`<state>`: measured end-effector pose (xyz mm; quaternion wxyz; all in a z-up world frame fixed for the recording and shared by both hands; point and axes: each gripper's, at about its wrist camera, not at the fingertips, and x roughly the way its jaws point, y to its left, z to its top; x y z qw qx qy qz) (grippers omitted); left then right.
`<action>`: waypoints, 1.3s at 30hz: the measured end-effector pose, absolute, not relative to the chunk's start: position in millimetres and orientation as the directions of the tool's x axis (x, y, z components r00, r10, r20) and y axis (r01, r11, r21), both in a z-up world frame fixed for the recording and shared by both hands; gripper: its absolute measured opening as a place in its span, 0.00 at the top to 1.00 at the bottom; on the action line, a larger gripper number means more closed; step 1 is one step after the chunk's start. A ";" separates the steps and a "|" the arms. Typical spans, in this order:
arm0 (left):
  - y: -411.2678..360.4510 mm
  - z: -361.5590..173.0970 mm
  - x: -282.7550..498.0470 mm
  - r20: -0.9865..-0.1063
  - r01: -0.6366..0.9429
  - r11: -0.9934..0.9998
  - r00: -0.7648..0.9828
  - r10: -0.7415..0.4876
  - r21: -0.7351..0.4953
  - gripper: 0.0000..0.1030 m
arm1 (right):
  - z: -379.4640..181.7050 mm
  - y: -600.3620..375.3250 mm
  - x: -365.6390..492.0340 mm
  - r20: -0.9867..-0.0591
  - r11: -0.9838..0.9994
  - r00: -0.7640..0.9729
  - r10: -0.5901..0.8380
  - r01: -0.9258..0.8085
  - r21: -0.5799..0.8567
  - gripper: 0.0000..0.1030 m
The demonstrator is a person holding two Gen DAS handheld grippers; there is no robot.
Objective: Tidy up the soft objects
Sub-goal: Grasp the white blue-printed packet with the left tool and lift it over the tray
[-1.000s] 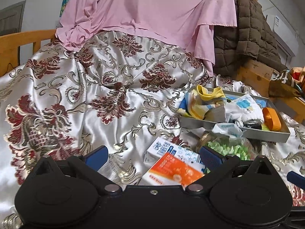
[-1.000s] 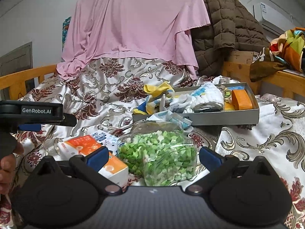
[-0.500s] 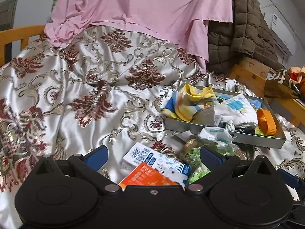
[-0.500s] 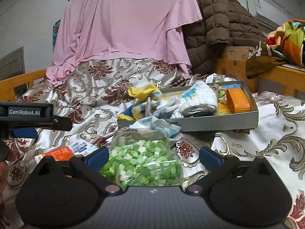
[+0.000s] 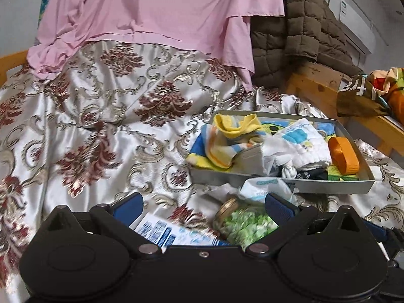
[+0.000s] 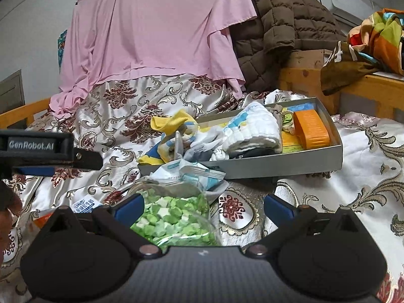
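A grey tray (image 5: 335,184) (image 6: 290,164) lies on the bed, holding yellow and blue cloth (image 5: 227,136) (image 6: 174,123), a folded white cloth (image 5: 300,144) (image 6: 255,131) and an orange block (image 5: 344,154) (image 6: 310,128). A clear bag of green pieces (image 5: 245,223) (image 6: 174,219) lies in front of it, with a white and blue packet (image 5: 262,188) (image 6: 192,171) on top. My left gripper (image 5: 203,208) is open above a blue and white box (image 5: 161,229). My right gripper (image 6: 203,208) is open, the bag by its left finger.
The bed has a silver and red patterned cover (image 5: 101,126). A pink sheet (image 5: 151,12) and a brown quilted jacket (image 6: 285,25) hang behind. A wooden frame (image 6: 366,88) with colourful cloth (image 6: 378,25) stands at the right. The left gripper body (image 6: 38,149) shows in the right wrist view.
Both grippers have moved forward towards the tray, which now looks nearer. The orange box has slipped below the left view. Both stay open.
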<state>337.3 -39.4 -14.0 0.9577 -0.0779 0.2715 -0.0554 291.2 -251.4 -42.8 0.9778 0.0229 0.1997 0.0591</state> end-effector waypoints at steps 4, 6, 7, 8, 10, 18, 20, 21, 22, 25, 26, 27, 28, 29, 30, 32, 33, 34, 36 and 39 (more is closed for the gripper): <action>-48.5 -8.7 357.3 -0.525 0.102 0.977 0.830 -0.188 -0.188 0.01 | -42.6 -253.8 298.3 -0.389 0.990 0.910 0.141 -0.125 0.066 0.00; -54.1 -6.5 368.5 -0.535 0.133 0.971 0.816 -0.220 -0.197 0.01 | -42.9 -254.7 301.3 -0.393 0.989 0.907 0.149 -0.132 0.070 0.00; -57.3 -5.8 374.4 -0.543 0.151 0.968 0.805 -0.238 -0.201 0.01 | -43.2 -256.1 303.1 -0.394 0.988 0.906 0.154 -0.136 0.075 0.00; -60.5 -5.0 380.4 -0.551 0.169 0.964 0.794 -0.257 -0.206 0.01 | -43.7 -257.8 304.6 -0.394 0.987 0.905 0.160 -0.139 0.081 0.00; -67.4 -3.6 393.1 -0.566 0.205 0.955 0.771 -0.292 -0.213 0.01 | -43.8 -261.2 309.0 -0.398 0.984 0.901 0.175 -0.147 0.100 0.00; -96.3 -6.3 440.4 -0.660 0.300 0.924 0.648 -0.380 -0.237 0.01 | -45.0 -267.5 325.0 -0.415 0.968 0.875 0.249 -0.205 0.147 0.00; -104.5 -6.7 450.5 -0.686 0.333 0.913 0.609 -0.398 -0.234 0.01 | -46.1 -267.5 328.4 -0.422 0.966 0.869 0.257 -0.215 0.146 0.00; -107.9 -6.8 454.2 -0.701 0.347 0.908 0.588 -0.404 -0.233 0.01 | -46.5 -267.9 330.5 -0.426 0.964 0.865 0.263 -0.218 0.153 0.00; -111.9 -7.3 458.5 -0.716 0.364 0.903 0.565 -0.410 -0.230 0.01 | -46.9 -268.6 332.9 -0.432 0.961 0.860 0.272 -0.220 0.166 0.00; -122.4 -8.8 468.6 -0.755 0.403 0.892 0.514 -0.407 -0.206 0.01 | -47.9 -269.9 339.2 -0.443 0.953 0.847 0.294 -0.227 0.199 0.00; -126.1 -9.4 471.6 -0.767 0.416 0.888 0.498 -0.404 -0.198 0.01 | -48.2 -270.2 340.7 -0.447 0.952 0.843 0.299 -0.229 0.205 0.00; -129.5 -10.4 475.1 -0.779 0.426 0.885 0.483 -0.399 -0.189 0.01 | -48.6 -270.4 341.9 -0.450 0.951 0.841 0.302 -0.229 0.209 0.00; -133.0 -11.6 478.7 -0.793 0.437 0.881 0.466 -0.392 -0.180 0.02 | -49.0 -270.7 343.2 -0.452 0.951 0.839 0.302 -0.229 0.209 0.00; -134.9 -12.6 481.3 -0.802 0.445 0.879 0.454 -0.388 -0.173 0.02 | -49.3 -271.4 344.3 -0.455 0.951 0.838 0.301 -0.228 0.210 0.00; -136.7 -14.0 484.9 -0.812 0.453 0.874 0.436 -0.389 -0.176 0.02 | -49.7 -272.3 345.4 -0.455 0.951 0.838 0.301 -0.226 0.212 0.00; -138.4 -17.0 491.8 -0.828 0.453 0.871 0.401 -0.391 -0.192 0.04 | -51.1 -274.6 348.4 -0.458 0.948 0.834 0.307 -0.224 0.228 0.00; -138.7 -18.7 494.6 -0.834 0.448 0.872 0.390 -0.391 -0.199 0.04 | -52.1 -275.9 350.4 -0.462 0.945 0.830 0.312 -0.224 0.238 0.00; -139.0 -20.5 497.1 -0.839 0.442 0.874 0.382 -0.387 -0.202 0.07 | -53.0 -276.5 352.5 -0.465 0.945 0.827 0.314 -0.223 0.241 0.00; -140.4 -25.4 501.0 -0.851 0.436 0.878 0.368 -0.375 -0.198 0.12 | -54.5 -277.2 356.4 -0.473 0.945 0.823 0.314 -0.221 0.241 0.00; -141.4 -34.0 508.5 -0.876 0.428 0.885 0.337 -0.345 -0.184 0.25 | -54.0 -279.2 366.7 -0.500 0.933 0.796 0.342 -0.224 0.282 0.00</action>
